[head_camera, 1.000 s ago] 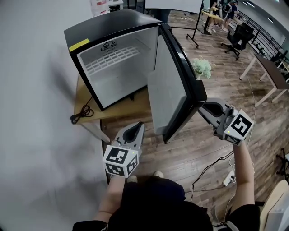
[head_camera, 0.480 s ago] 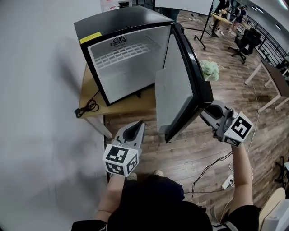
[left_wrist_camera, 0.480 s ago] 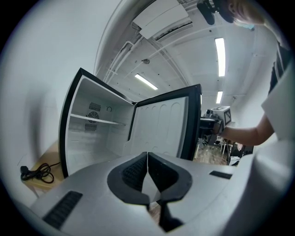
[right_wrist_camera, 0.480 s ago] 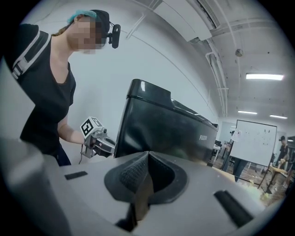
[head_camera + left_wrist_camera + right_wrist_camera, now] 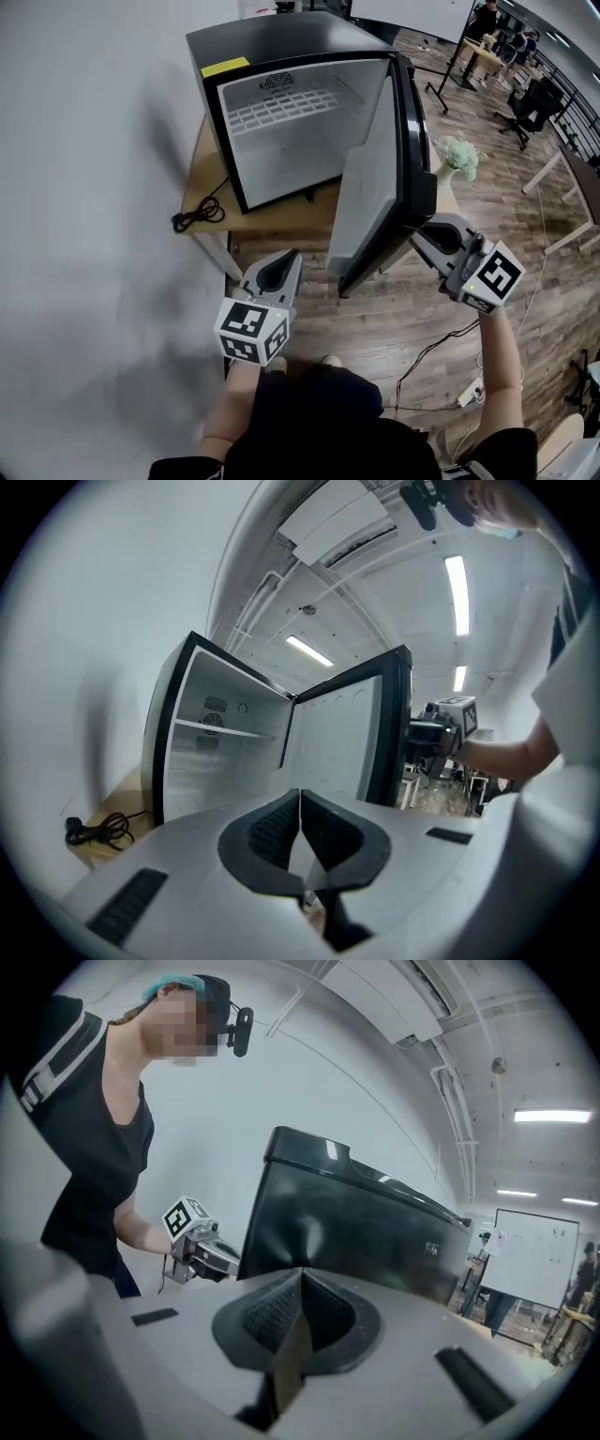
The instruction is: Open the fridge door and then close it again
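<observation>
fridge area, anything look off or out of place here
Only the black cord: it lies bunched loose on the wooden table left of the fridge, apparently not plugged in. The door stands open, interior empty.

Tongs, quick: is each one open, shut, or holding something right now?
Left tongs: closed, empty, facing the inner side of the open fridge door.
Right tongs: closed, empty, by the door's black outer face.

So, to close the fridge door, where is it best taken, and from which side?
Take the door at its free edge, which swings widest, coming from the black outer side where the right gripper is. It is a flat slab, no handle showing, so a push likely beats a pinch.
</observation>
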The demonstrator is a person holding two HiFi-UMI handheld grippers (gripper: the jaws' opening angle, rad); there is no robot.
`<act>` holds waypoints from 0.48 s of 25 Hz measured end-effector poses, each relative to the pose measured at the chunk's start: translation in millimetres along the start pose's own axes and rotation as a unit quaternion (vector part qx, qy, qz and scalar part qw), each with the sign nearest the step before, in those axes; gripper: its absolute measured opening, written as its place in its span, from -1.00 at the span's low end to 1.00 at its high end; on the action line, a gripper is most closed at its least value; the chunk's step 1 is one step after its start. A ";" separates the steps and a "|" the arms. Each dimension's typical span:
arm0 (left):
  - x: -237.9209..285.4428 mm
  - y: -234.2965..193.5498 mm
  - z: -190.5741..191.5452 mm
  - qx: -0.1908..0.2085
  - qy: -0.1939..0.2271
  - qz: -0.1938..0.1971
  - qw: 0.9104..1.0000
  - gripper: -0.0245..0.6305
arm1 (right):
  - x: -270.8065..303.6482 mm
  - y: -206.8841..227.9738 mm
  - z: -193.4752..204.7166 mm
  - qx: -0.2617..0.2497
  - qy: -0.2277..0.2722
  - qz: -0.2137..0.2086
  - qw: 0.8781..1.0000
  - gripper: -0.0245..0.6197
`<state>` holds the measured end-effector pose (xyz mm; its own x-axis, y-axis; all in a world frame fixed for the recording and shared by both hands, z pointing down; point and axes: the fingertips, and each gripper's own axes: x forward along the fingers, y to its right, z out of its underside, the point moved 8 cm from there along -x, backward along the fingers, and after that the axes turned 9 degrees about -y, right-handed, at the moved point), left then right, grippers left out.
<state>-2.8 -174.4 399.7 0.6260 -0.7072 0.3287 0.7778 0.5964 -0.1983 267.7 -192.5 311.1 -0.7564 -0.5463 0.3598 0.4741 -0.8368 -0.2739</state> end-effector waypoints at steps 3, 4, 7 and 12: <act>-5.4 -5.9 1.7 -0.005 0.001 -0.009 1.000 -0.90 | 11.6 -4.7 -5.1 -0.004 0.002 0.014 1.000 -0.95; -6.7 -7.6 1.8 -0.006 0.002 -0.011 1.000 -0.90 | 15.5 -5.1 -6.1 -0.004 0.001 0.021 1.000 -0.95; -10.3 -11.7 1.4 -0.007 0.004 -0.018 1.000 -0.90 | 26.6 -3.5 -7.9 0.002 0.003 0.032 0.999 -0.96; -19.2 -15.9 2.9 -0.010 0.007 -0.028 1.000 -0.90 | 41.7 -8.2 -16.9 0.005 0.008 0.030 1.000 -0.96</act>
<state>-27.4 -169.2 399.2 0.5815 -0.7449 0.3270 0.8129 0.5478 -0.1978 224.6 -207.8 313.2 -0.7338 -0.5947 0.3284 0.5232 -0.8031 -0.2852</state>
